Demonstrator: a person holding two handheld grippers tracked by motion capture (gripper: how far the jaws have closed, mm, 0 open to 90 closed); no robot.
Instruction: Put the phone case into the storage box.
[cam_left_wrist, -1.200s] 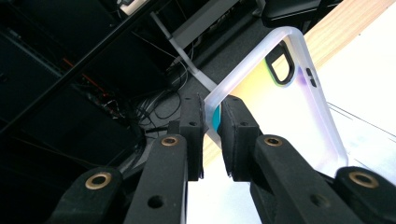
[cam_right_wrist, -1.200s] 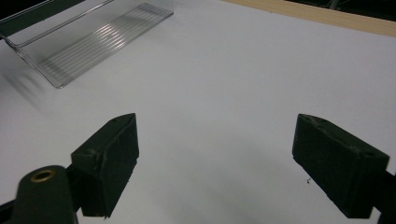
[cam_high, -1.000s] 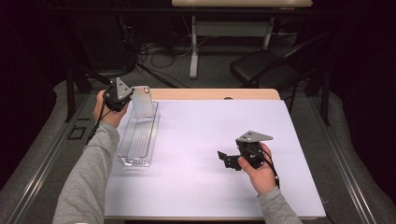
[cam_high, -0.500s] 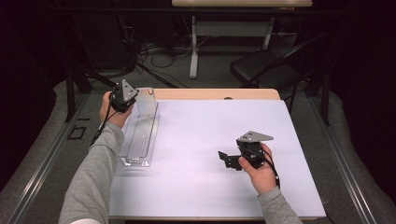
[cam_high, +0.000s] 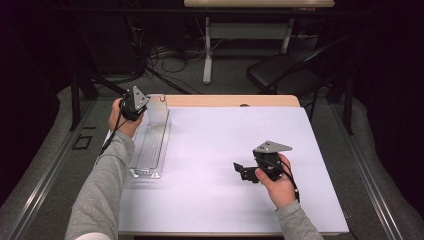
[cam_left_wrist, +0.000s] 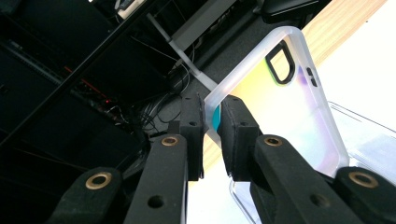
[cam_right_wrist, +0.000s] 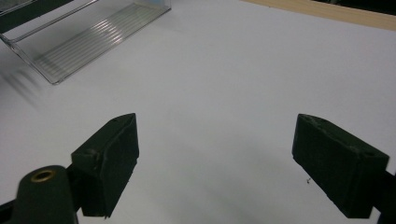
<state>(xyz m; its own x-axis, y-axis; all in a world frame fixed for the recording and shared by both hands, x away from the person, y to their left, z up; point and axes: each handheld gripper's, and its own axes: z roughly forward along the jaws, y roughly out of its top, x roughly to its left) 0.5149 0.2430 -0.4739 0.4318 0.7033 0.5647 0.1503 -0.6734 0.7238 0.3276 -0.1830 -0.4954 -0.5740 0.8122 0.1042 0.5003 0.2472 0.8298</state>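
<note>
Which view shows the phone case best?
The left gripper view: the phone case is close up, translucent with its camera cutout clear, its edge pinched in the left gripper. The high view shows it small, upright at the far end of the clear tray. Right gripper view: just the tray.

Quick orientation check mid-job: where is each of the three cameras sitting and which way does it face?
High view: above the person's side, looking forward and down on the table; both forearms, left gripper, right gripper.
Left gripper view: rides the left gripper, looking up along jaws shut on the phone case.
Right gripper view: rides the right gripper, looking down across the table between open jaws.
Shared: the clear tray appears in the high and right gripper views.
</note>
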